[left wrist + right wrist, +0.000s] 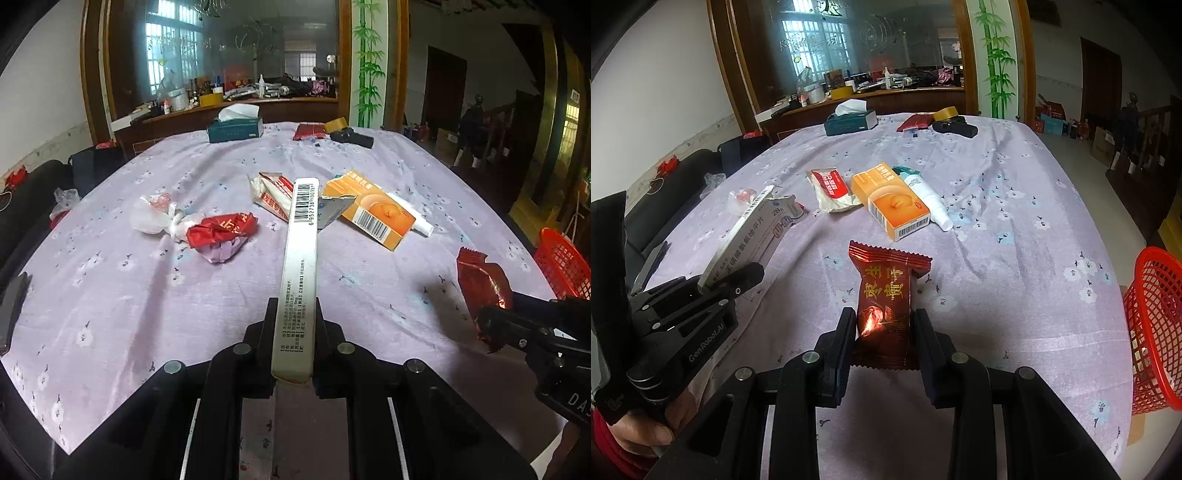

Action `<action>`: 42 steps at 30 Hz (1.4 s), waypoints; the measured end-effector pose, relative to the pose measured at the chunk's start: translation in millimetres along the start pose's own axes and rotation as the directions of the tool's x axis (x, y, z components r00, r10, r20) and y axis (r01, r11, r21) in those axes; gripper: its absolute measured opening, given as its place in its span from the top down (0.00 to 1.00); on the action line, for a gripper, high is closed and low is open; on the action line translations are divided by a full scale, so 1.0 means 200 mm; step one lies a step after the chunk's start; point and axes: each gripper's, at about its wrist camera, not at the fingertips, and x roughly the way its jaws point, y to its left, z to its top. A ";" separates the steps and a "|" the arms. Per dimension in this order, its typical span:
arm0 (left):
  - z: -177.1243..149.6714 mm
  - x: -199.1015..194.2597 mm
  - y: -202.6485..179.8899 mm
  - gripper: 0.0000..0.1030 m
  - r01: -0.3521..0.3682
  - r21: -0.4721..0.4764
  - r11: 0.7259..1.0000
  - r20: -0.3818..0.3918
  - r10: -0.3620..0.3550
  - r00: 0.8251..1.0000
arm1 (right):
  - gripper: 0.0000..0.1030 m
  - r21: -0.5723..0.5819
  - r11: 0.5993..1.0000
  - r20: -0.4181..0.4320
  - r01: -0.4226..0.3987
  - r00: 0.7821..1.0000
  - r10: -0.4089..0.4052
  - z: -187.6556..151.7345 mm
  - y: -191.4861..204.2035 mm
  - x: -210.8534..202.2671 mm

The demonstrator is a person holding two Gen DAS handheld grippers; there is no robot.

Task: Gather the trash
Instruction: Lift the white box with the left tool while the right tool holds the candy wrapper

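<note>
Gripping flat white box (297, 280), left tool (293, 332), right tool (884, 332) clamps red snack pkt (884, 306), red basket (1156, 332) beside table.

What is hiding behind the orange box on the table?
Behind the orange box lies a white tube with a green end, flat on the purple tablecloth against the box's far side. In the left view the box covers most of it, so its label cannot be read.
</note>
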 end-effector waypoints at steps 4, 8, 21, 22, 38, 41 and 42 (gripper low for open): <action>0.00 -0.02 -0.01 0.88 -0.002 0.002 1.000 0.019 0.002 1.000 | 0.67 -0.005 1.000 0.002 0.002 1.000 -0.002 0.00 0.01 0.00; 0.01 -0.02 -0.01 0.88 -0.010 0.009 1.000 0.023 0.009 1.000 | 0.67 -0.006 1.000 0.002 0.003 1.000 -0.003 0.00 0.01 0.00; 0.00 -0.03 -0.02 0.88 -0.019 0.037 0.999 0.030 0.018 0.999 | 0.67 -0.003 1.000 0.001 0.005 1.000 -0.005 0.00 0.01 0.00; 0.00 -0.03 -0.03 0.88 -0.023 0.039 0.999 0.031 0.021 0.999 | 0.67 -0.003 1.000 0.001 0.006 1.000 -0.006 0.00 0.01 0.00; 0.00 -0.04 -0.03 0.88 -0.019 0.049 0.999 0.029 0.018 0.999 | 0.67 0.003 1.000 0.003 0.008 1.000 -0.008 0.00 0.01 -0.01; 0.00 -0.04 -0.03 0.88 -0.020 0.052 0.998 0.029 0.018 0.999 | 0.67 0.005 1.000 0.006 0.008 1.000 -0.008 0.01 0.00 -0.01; 0.00 -0.04 -0.03 0.88 -0.021 0.053 0.998 0.029 0.019 0.999 | 0.67 0.006 1.000 0.007 0.010 1.000 -0.010 0.01 0.00 -0.01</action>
